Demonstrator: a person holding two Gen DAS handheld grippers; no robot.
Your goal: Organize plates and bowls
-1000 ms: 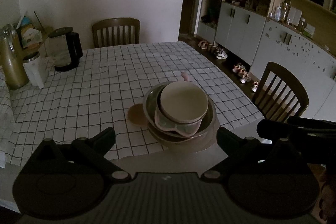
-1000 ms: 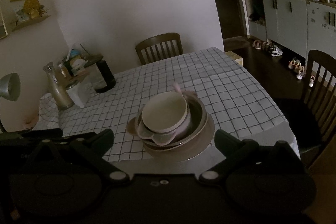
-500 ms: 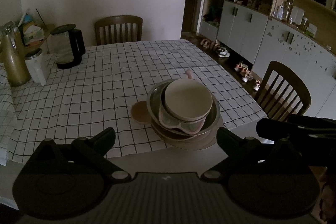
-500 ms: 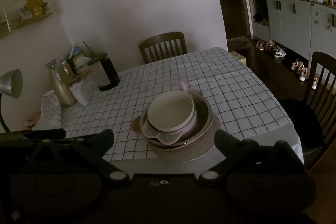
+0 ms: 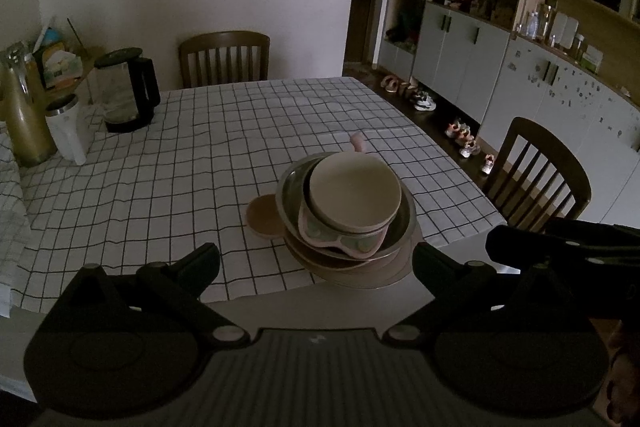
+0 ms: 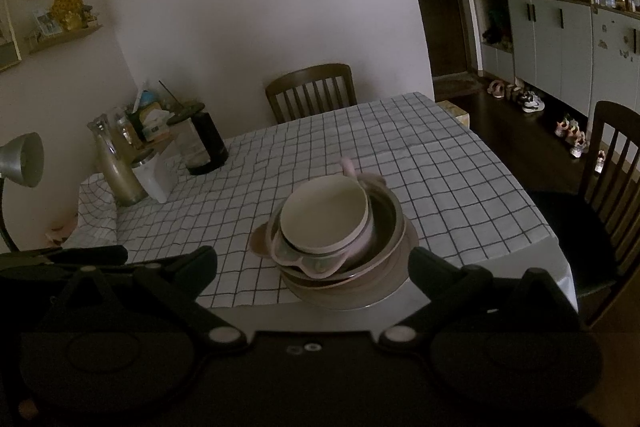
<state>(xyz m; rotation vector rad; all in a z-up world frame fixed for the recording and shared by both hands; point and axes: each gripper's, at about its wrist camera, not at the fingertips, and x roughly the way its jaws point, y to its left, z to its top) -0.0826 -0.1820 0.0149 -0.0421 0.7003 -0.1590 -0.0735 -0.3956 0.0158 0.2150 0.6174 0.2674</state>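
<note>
Checked tablecloth point(image 5: 192, 163) holds kettle point(image 5: 128, 91), bottle point(image 5: 24, 123), stacked dishes point(image 5: 348, 211)

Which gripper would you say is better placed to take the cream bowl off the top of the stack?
Probably the left gripper: it is open and the cream bowl sits roughly centred ahead of it. The right gripper, also open, is nearly as well placed.

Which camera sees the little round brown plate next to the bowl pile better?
The left wrist view. There the small round plate shows most of its disc, peeking out left of the metal bowl. In the right wrist view only a thin edge of it shows, mostly hidden behind the stack.
</note>
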